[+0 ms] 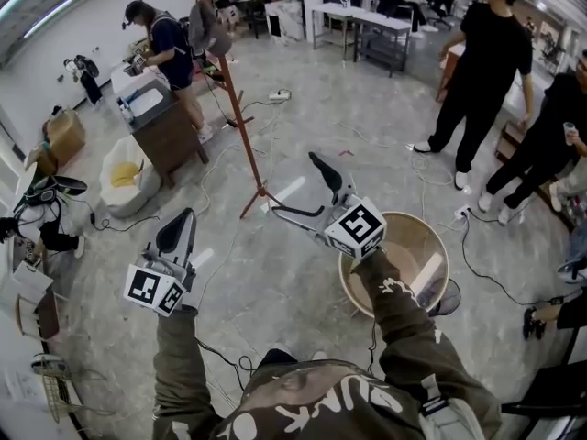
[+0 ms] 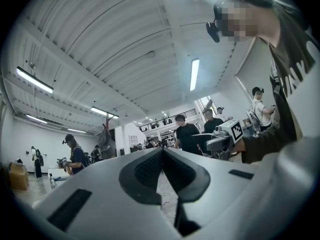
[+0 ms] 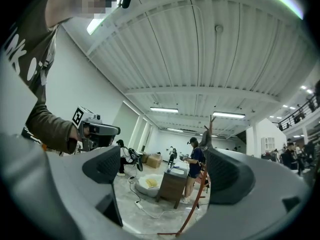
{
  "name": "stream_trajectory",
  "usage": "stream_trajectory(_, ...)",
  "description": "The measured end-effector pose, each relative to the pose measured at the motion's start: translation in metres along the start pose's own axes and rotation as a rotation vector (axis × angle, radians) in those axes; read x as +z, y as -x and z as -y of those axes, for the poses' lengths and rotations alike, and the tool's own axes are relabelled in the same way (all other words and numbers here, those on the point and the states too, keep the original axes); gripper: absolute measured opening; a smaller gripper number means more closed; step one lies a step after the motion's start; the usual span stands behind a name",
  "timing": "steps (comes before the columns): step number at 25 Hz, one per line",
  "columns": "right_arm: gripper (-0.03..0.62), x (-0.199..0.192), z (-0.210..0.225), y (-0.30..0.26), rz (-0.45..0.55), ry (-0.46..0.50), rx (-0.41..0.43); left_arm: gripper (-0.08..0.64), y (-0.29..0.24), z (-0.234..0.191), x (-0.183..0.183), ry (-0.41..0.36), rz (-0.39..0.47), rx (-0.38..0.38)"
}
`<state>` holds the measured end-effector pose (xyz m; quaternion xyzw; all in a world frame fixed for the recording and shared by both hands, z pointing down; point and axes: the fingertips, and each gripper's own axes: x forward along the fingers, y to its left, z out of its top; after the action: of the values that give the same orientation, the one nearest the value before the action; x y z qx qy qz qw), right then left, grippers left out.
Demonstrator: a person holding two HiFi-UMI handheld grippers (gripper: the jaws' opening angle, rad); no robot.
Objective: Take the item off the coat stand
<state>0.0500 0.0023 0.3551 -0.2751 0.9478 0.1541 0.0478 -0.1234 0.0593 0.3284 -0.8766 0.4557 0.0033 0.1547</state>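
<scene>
Above the grey floor point(image 1: 275, 287), right hand-held gripper point(image 1: 293, 183) gapes empty, left hand-held gripper point(image 1: 180, 227) pressed together.

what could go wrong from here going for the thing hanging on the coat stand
1. A power strip and loose cables lie on the floor around the coat stand, so stepping closer could snag one.
2. The grey item hangs high on the thin stand, so a hard pull might tip it toward the person at the desk beside it.
</scene>
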Motion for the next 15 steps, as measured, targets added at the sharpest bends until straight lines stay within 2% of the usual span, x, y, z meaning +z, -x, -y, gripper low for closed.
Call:
stream_trajectory(7, 0.528, -0.013, 0.024, -0.009, -0.009, -0.004, -0.010, 0.003, -0.020, -0.010, -0.018, 0.020, -0.014, -0.003)
stream_trajectory(15, 0.528, -0.052, 0.073, -0.061, -0.039, 0.006, -0.019, 0.003, -0.074, -0.068, -0.057, 0.036, 0.007, -0.013)
